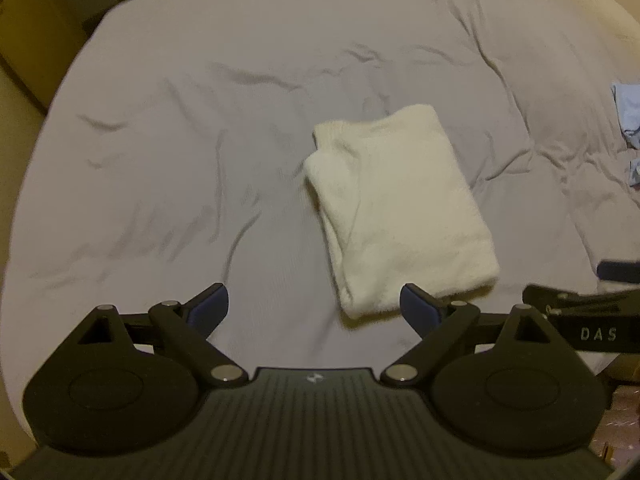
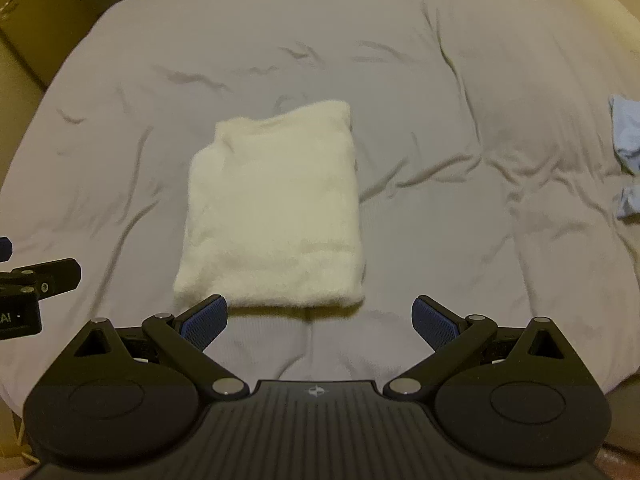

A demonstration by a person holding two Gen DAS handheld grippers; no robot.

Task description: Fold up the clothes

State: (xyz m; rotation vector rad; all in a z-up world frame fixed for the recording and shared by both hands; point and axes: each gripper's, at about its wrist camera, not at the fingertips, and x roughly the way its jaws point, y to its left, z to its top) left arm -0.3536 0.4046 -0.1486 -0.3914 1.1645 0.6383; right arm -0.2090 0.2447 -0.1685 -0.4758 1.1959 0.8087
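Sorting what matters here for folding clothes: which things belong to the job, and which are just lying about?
Job:
- folded white garment
- crumpled light blue clothes
- left gripper, jaws open
- right gripper, jaws open

Lying about:
- grey bedsheet, only the work surface

Wide bare grey sheet (image 1: 160, 200) all around, only folded white garment (image 1: 400, 208) mid-bed
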